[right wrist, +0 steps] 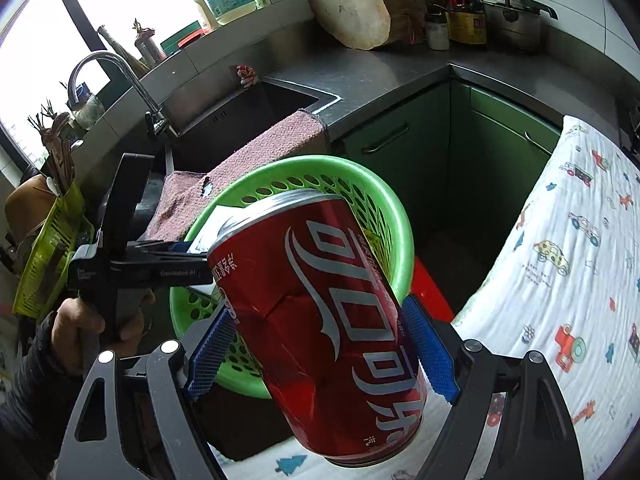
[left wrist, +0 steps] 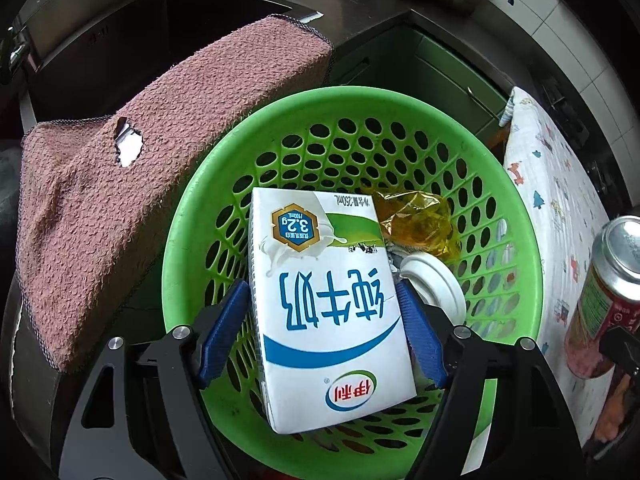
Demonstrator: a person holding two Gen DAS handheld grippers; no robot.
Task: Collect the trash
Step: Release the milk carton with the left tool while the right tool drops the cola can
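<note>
Over the green basket [left wrist: 520, 216], the left gripper [left wrist: 324, 300] squeezes a milk box [left wrist: 324, 304], the right gripper [right wrist: 320, 336] squeezes a red can [right wrist: 320, 320] beside it, and a wrapper [left wrist: 416, 220] and maybe a lid [left wrist: 436, 284] are already inside.

Left wrist close above the green basket [left wrist: 520, 208] — right wrist further back, same basket [right wrist: 396, 216] shared.
</note>
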